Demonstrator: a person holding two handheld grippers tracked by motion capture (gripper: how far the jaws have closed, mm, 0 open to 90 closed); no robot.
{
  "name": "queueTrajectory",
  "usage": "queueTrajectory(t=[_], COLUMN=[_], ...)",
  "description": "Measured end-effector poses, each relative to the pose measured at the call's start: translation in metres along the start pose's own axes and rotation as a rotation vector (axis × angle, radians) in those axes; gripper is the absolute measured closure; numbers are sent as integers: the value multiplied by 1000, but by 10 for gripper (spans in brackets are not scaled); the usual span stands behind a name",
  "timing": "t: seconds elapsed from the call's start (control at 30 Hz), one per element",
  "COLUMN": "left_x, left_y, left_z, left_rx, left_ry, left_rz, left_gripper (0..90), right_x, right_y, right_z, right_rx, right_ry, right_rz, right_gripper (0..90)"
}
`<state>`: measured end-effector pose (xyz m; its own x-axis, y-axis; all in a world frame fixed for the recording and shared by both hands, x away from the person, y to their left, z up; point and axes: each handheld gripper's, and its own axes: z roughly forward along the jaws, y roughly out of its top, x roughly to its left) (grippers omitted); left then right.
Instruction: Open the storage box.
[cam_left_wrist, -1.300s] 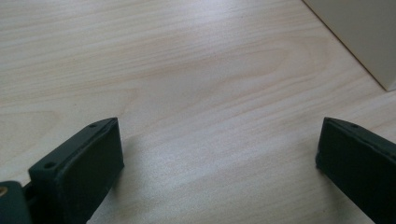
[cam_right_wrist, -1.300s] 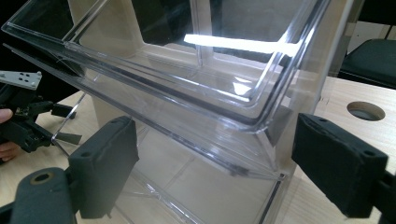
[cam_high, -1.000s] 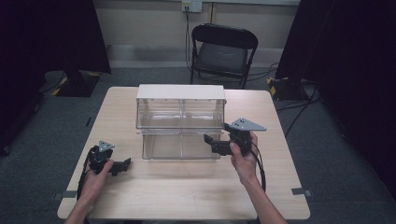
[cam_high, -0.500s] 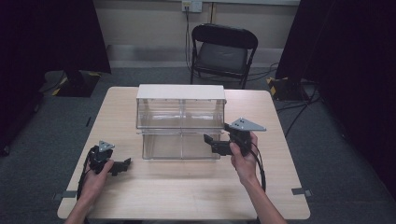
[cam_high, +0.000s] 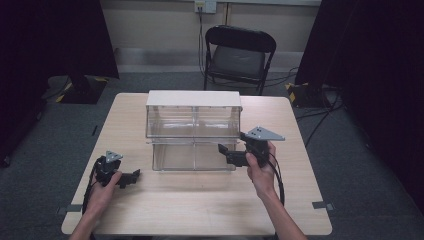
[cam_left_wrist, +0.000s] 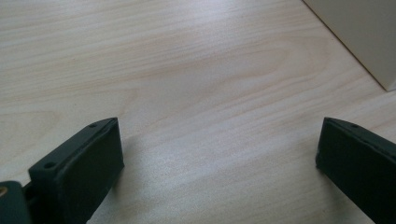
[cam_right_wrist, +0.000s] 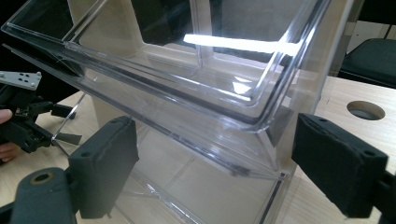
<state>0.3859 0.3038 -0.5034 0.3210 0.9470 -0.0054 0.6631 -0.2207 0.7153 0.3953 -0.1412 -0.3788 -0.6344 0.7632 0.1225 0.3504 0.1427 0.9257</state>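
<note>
Holding same pose as a sec ago in high view: left gripper (cam_high: 131, 176) low on table (cam_high: 200, 205), right gripper (cam_high: 225, 151) at clear bin unit (cam_high: 192, 131) front-right corner. Left gripper view: jaws wide apart w/ nothing between. Right gripper view: jaws wide apart, straddling bin corner, not gripping.

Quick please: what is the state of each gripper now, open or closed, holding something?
Left gripper: open, holding nothing, low over the table.
Right gripper: open, holding nothing, at the clear bin.

Both grippers' fingers (cam_left_wrist: 79, 168) wide apart
</note>
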Motion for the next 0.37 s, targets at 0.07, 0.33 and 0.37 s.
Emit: queueTrajectory(t=[0.07, 0.33, 0.37], left_x=[0, 0, 0], left_y=[0, 0, 0], left_z=[0, 0, 0], left_rx=[-1, -1, 0], left_ry=[0, -1, -3], left_rz=[0, -1, 0], left_gripper=[2, 1, 1], right_x=[0, 0, 0], right_y=[0, 0, 0], right_z=[0, 0, 0], right_rx=[0, 0, 1], right_ry=[0, 0, 1], right_rz=[-1, -2, 0], right_gripper=[139, 139, 139])
